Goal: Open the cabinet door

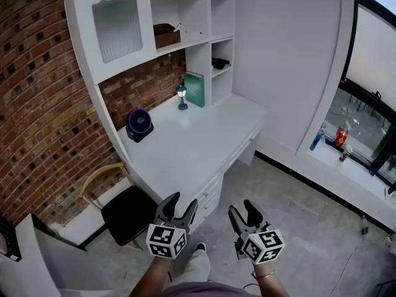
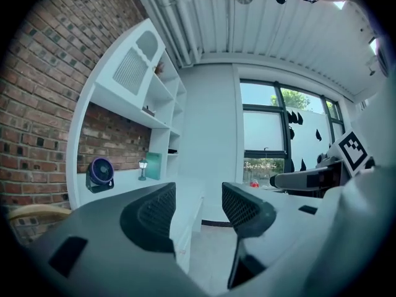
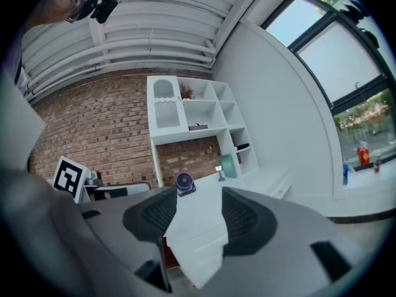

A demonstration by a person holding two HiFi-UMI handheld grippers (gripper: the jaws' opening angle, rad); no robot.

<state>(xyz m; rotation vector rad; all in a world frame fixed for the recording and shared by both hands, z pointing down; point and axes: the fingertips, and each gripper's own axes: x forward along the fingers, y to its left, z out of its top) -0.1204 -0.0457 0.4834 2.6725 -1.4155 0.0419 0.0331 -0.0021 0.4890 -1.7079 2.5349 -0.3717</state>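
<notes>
Cabinet door (image 1: 117, 28), the only one, is standing upright well ahead, above and left of your fingers in the head view, with your left gripper (image 1: 183, 202) sitting nearer than your right gripper (image 1: 241, 208). In the left gripper view, the jaws are gaping wide, gripping nothing. In the right gripper view, they are likewise gaping, empty.

No writing can be read. The green book (image 1: 194, 89) on the worktop (image 1: 198, 150) and the bottles (image 1: 340, 136) by the window are too small to make out.
</notes>
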